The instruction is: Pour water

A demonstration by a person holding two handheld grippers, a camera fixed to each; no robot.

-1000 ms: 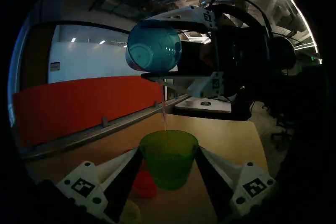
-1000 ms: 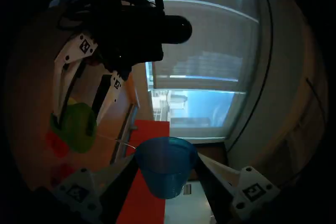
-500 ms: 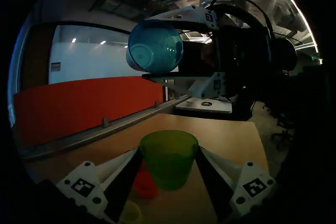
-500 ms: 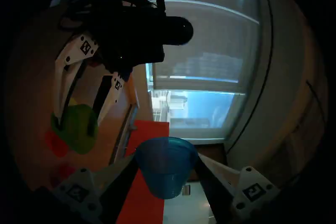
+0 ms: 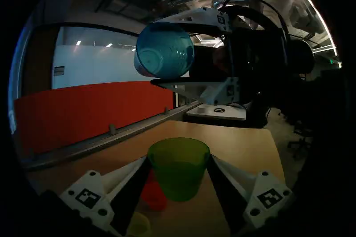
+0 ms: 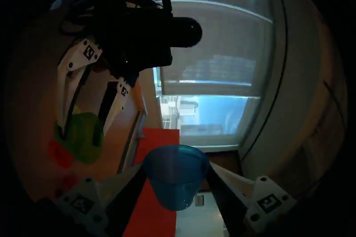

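In the left gripper view a green cup (image 5: pixel 179 167) stands upright between my left gripper's fingers, and my left gripper (image 5: pixel 178 179) is shut on it above the wooden table (image 5: pixel 240 143). Above it hangs a blue cup (image 5: pixel 163 50) tipped on its side, mouth toward the camera, held by my right gripper (image 5: pixel 178 50). No stream falls from it. In the right gripper view my right gripper (image 6: pixel 176 183) is shut on the blue cup (image 6: pixel 176 182). The green cup (image 6: pixel 82 134) and my left gripper (image 6: pixel 84 117) show at the left there.
A red cup (image 5: pixel 153 192) and a yellow-green cup (image 5: pixel 139 226) sit on the table beneath my left gripper. A red partition (image 5: pixel 89 112) with a rail runs along the table's far edge. Beyond the table stand a white desk (image 5: pixel 218 112) and office chairs (image 5: pixel 298 134).
One second ago a thin stream of water ran from the blue cup into the green cup. The stream has stopped. Both grippers have hardly moved.
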